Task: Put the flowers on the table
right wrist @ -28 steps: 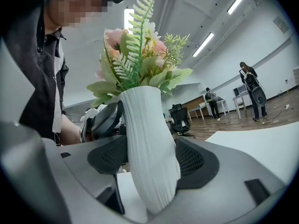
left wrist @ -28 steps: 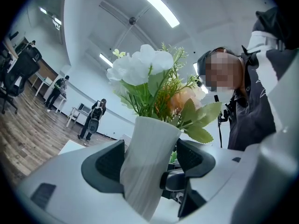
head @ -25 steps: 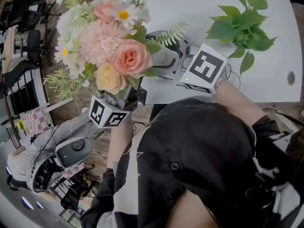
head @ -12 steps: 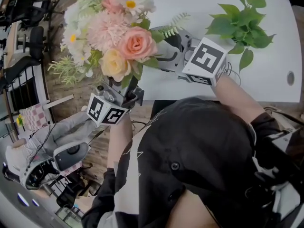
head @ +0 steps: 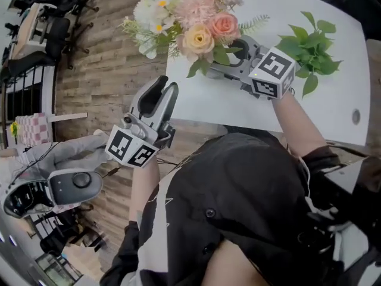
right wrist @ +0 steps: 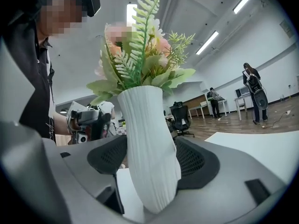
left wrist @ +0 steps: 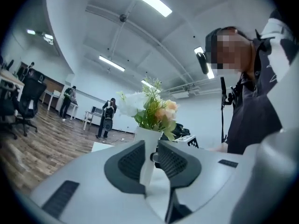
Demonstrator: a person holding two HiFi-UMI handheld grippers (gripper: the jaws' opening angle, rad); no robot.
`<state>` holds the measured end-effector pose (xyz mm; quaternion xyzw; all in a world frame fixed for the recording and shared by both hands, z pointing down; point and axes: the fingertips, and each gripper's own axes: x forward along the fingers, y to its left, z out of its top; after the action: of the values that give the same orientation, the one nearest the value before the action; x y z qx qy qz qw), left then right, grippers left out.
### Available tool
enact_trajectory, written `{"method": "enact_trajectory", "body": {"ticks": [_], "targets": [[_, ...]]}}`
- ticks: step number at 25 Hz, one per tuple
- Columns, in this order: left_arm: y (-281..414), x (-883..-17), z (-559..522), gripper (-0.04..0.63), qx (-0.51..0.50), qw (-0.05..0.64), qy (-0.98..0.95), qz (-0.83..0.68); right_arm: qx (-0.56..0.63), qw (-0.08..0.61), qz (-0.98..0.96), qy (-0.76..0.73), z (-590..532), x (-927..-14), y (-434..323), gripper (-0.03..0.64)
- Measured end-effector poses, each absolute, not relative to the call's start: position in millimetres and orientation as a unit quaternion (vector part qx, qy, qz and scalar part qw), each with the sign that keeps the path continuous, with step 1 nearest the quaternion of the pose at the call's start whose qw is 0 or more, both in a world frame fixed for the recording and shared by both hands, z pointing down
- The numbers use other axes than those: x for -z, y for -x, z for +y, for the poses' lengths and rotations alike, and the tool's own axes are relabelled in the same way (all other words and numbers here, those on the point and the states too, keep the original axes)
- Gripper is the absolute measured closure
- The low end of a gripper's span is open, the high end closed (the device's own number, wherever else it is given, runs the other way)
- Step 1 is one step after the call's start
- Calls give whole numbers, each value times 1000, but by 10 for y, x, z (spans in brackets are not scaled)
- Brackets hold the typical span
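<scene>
right hand-held gripper [right wrist: 150, 160] clamped on the white vase [right wrist: 145, 125] of flowers [head: 199, 16], tilted over the tabletop [head: 333, 100] edge, left hand-held gripper [head: 164, 89] beside it, jaws part-open & just been closing on nothing, so letting go crooked could tip it off.

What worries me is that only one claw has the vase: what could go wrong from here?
1. The right claw alone grips the white vase, which leans in it; the top-heavy flowers could tip it on release.
2. The flowers hang near the edge of the table, so a fall might reach the floor; the left claw, its jaws just closing on nothing, stands apart.
</scene>
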<state>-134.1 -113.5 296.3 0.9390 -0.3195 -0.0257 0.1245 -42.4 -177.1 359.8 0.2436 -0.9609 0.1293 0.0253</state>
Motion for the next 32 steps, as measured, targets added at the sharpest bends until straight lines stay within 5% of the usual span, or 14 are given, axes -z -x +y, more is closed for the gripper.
{"method": "enact_trajectory", "body": {"ticks": [2, 5, 12, 21, 22, 24, 32], "targets": [[1574, -3024, -930, 557, -19, 112, -930, -349, -129, 30, -960, -245, -1794, -3650, 419, 288], [1990, -3120, -605, 561, -59, 120, -909, -395, -133, 39, -956, -258, -1846, -3685, 396, 288], [2763, -3330, 96, 571, 35, 222, -847, -482, -158, 51, -946, -280, -1899, -3731, 361, 287], [3006, -3167, 340, 573, 47, 200, -845, -494, -143, 3, -928, -343, -1707, -3441, 172, 294], [2994, -3170, 362, 572, 47, 199, -847, -491, -137, 0, -925, -353, -1632, -3419, 137, 342], [2965, -3179, 401, 574, 50, 197, -851, -484, -134, -6, -919, -370, -1466, -3387, 67, 542], [2839, -3152, 523, 574, 67, 192, -865, -459, -128, 59, -904, -403, -826, -3399, 13, 584]]}}
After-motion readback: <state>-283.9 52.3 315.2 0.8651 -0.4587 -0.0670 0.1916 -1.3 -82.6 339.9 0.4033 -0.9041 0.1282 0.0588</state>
